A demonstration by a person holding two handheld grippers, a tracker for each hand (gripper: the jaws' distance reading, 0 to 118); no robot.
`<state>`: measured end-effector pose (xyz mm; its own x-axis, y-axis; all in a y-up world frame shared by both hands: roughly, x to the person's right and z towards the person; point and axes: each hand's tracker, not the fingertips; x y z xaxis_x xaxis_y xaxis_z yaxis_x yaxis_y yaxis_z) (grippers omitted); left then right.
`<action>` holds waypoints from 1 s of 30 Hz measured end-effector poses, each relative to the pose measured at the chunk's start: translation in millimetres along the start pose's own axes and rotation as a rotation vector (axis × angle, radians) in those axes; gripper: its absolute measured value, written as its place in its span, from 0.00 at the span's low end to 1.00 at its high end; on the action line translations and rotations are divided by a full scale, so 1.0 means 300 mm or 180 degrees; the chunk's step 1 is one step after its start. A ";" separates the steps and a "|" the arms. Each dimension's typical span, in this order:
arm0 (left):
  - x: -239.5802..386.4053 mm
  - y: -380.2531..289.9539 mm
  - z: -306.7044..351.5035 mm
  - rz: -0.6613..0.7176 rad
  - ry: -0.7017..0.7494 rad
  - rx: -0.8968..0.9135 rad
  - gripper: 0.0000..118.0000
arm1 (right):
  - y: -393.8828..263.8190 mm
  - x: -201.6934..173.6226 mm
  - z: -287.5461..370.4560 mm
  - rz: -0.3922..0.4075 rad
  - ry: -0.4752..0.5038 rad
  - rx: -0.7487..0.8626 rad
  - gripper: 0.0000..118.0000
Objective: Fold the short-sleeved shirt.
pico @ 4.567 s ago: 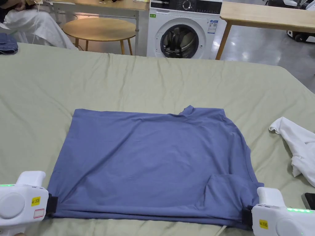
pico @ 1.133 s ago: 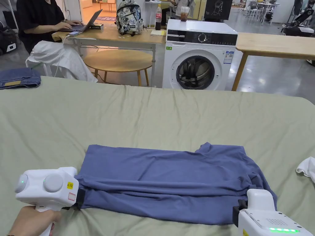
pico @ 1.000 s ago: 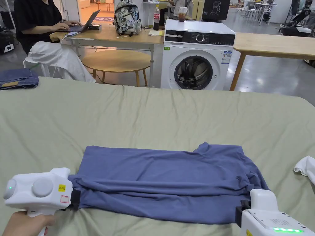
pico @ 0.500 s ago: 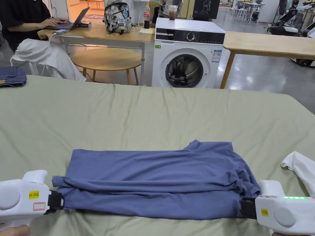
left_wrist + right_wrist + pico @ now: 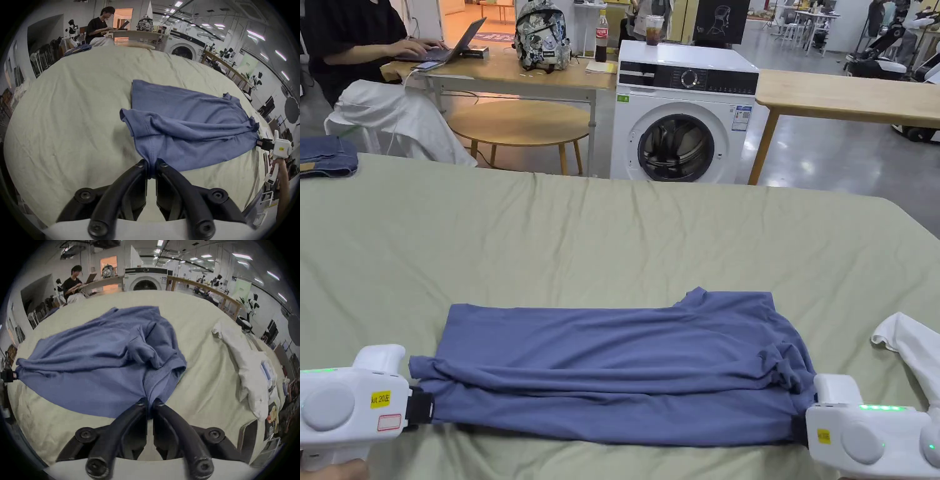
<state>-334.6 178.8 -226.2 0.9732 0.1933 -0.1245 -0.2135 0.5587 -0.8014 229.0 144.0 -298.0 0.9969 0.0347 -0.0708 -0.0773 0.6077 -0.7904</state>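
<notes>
I have the left gripper (image 5: 419, 406) and right gripper (image 5: 800, 431) each pinched closed on opposite ends of the blue shirt (image 5: 612, 375), low in frame; uneven pulling could skew the rumpled fold.

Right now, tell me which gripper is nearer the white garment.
Right. The right gripper pinches the blue shirt's right end, just beside the white garment. The left gripper holds the shirt's far left end, the whole shirt between.
</notes>
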 end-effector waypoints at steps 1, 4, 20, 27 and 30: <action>0.004 0.008 0.017 -0.0010 -0.0004 0.0046 0.03 | 0.010 -0.001 0.030 0.0036 0.0015 0.0047 0.03; 0.023 0.039 0.073 -0.0077 -0.0016 0.0169 0.03 | 0.044 -0.006 0.103 0.0180 -0.0020 0.0185 0.03; -0.076 -0.186 0.217 0.0061 0.0072 0.0074 0.03 | -0.179 -0.037 0.347 0.0343 -0.0026 0.0092 0.03; -0.100 -0.348 0.078 0.0139 0.0176 -0.0266 0.03 | -0.342 -0.055 0.208 0.0331 -0.0158 -0.0255 0.03; -0.099 -0.365 0.043 0.0138 0.0228 -0.0269 0.03 | -0.363 -0.064 0.160 0.0318 -0.0191 -0.0332 0.03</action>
<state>-341.1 122.1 -127.2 0.9674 0.1561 -0.1992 -0.2506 0.4806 -0.8404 219.1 115.1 -181.5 0.9830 0.1402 -0.1182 -0.1742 0.5131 -0.8405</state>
